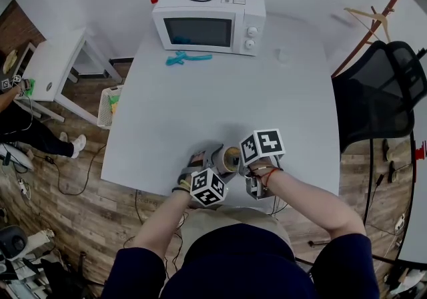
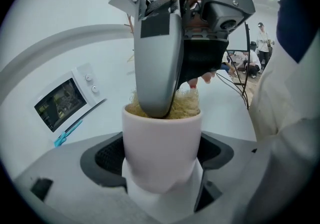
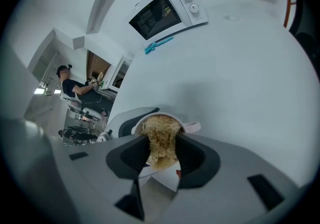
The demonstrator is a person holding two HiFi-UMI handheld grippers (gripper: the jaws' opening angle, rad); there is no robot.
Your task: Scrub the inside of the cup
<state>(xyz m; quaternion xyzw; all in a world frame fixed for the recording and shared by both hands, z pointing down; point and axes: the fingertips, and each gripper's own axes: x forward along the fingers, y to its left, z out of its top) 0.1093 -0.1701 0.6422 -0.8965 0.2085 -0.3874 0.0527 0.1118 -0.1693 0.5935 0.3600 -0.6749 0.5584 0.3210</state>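
Roughly, head view: white desk (image 1: 220, 101) with a microwave (image 1: 207, 24) at the far edge and a teal tool (image 1: 187, 59) lying just in front of it. Black chair (image 1: 380, 91) stands at the desk's right side. The cup (image 1: 224, 159) is at the near edge, between both grippers. Left gripper (image 1: 215, 159) comes at it from the left and right gripper (image 1: 243, 159) from the right, with a tan scrubber (image 1: 232, 155) showing in the cup's mouth.

Left gripper view: jaws part-open and clamped on the cup's wall, one pad on each side, cup upright. The right gripper's tips reach down into the cup, and tan fibres stick up past the rim around them.

Right gripper view: jaws nearly together, pinching the scrubber between the pads. The scrubber's far end sits in the cup's opening, and the rim shows around it. A seated person (image 3: 75, 88) is off to the left, well apart from the desk.
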